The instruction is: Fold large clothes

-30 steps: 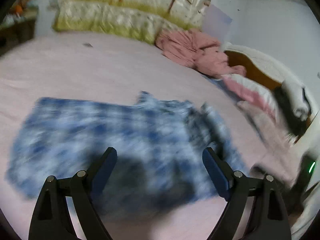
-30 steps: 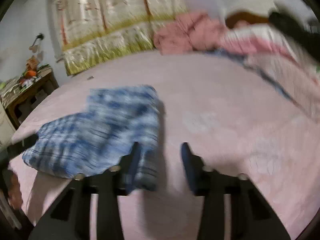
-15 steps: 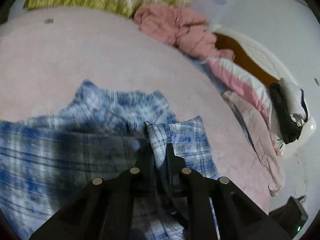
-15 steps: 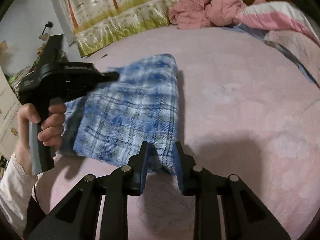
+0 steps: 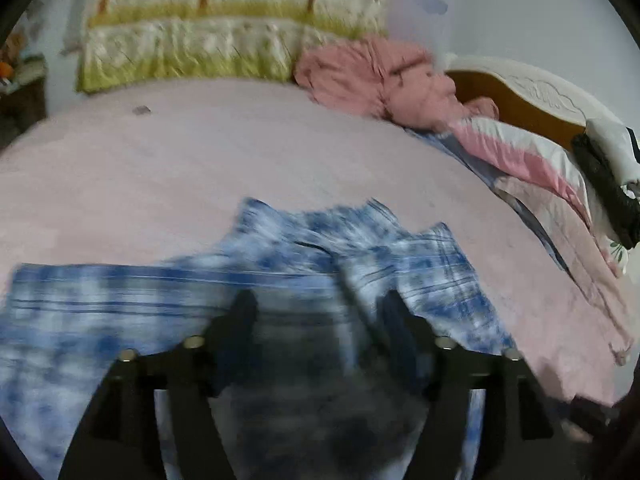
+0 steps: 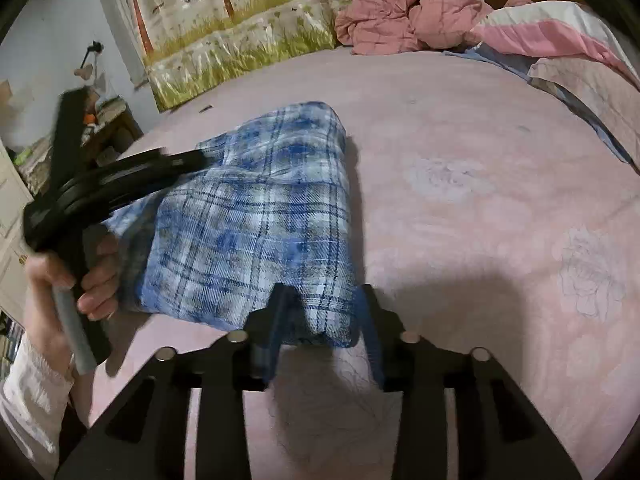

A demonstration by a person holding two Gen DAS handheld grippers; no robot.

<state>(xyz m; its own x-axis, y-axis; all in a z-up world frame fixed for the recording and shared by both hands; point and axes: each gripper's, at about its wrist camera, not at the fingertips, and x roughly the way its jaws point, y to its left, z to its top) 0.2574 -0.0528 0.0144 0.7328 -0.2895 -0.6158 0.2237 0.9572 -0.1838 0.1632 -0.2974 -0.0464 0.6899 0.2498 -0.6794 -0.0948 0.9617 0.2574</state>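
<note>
1. Blue plaid garment [image 6: 256,224] lies folded on the pink bedsheet [image 6: 460,184], roughly mid-bed, long axis running away from the right wrist camera.
2. Right gripper [image 6: 320,312]: jaws opening. Near corner of the garment sits between them, but there are visible gaps on both sides and the pads aren't pressing the cloth.
3. That near corner droops onto the sheet just in front of the right jaws. The rest of the fold sits a bit puffy, not flat.
4. Left gripper [image 5: 320,316]: jaws opening, standing wide apart over the garment [image 5: 280,280]. The left wrist view is motion-blurred. A raised fold of cloth runs up between the jaws, closer to the right-hand one; can't tell whether it touches.
5. In the right wrist view the left gripper [image 6: 192,158] shows at the left edge, blurred, with its tips over the garment's far-left part. A hand [image 6: 76,272] wraps its handle, with a white sleeve [image 6: 32,392] below.
6. In the left wrist view the garment spreads wider, with one flap reaching towards the left frame edge.
7. Background: crumpled pink blanket [image 6: 400,12] at the head of the bed, pink-and-white striped bedding [image 6: 552,36] on the right, a plastic-wrapped package with a grass print [image 6: 240,32] against the wall.
</note>
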